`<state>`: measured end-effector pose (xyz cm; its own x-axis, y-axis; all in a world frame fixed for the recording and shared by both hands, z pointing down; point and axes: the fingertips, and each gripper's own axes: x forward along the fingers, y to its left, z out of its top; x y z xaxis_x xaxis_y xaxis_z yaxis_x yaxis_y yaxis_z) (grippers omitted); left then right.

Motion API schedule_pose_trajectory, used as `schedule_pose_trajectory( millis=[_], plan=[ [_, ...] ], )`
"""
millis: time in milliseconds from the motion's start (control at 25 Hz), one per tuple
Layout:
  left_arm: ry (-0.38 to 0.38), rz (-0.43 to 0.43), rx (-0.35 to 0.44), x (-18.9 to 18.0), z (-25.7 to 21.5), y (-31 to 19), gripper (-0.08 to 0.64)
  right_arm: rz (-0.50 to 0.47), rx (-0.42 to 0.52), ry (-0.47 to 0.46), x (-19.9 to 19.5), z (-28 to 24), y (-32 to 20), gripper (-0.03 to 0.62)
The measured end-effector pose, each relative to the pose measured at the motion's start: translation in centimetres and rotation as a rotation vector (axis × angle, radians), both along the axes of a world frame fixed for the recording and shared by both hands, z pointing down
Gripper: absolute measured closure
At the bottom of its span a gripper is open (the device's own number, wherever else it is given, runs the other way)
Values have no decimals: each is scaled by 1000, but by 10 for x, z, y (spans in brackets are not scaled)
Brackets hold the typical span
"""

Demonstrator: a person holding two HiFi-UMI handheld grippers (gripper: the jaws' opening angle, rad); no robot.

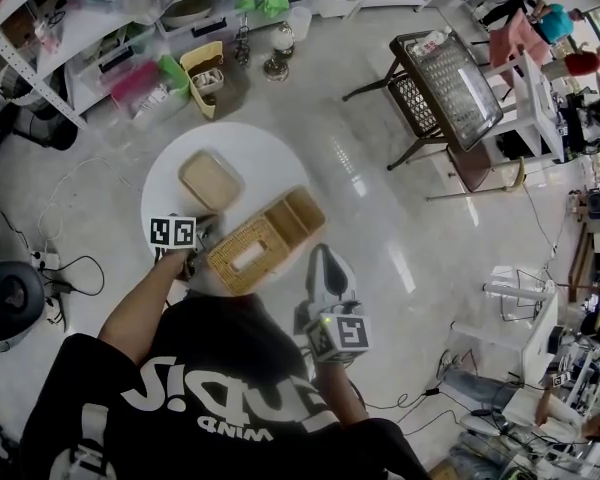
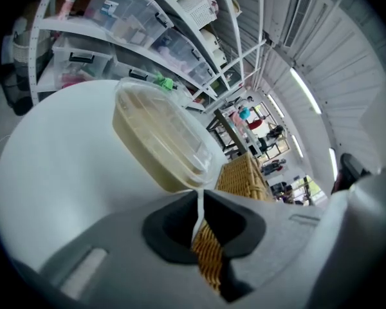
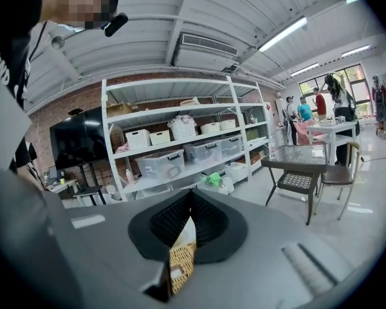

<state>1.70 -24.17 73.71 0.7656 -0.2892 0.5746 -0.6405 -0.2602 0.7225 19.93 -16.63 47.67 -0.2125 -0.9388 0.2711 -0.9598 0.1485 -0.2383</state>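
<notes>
Only a sliver of the basket (image 3: 179, 262) peeks through the slit under the right gripper (image 3: 192, 195)'s meeting jaws, and the grey body hides the rest. It's the same at the left gripper (image 2: 201, 195): a strip of wicker and one corner. From the head view, the cube (image 1: 172, 232) covers the left jaws. The person (image 1: 220, 368) cuts off the table (image 1: 270, 158)'s near rim. The people (image 3: 302, 108) by the window are too small to make out.
</notes>
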Motion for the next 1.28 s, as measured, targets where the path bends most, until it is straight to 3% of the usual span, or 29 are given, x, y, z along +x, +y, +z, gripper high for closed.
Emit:
schedule_pose_trajectory(
  millis=[680,960,1280],
  plan=[
    [-7,-15,144,-8,-43,-6,560,-23,24,-11,-13,-9,15,594],
    [-24,-5,274,-7,-83,-12,560,-22,42,-26,-16,-9,25,594],
    [-19,-3,468,-7,-159,-16,560,-27,54,-29,-21,-13,35,594]
  ],
)
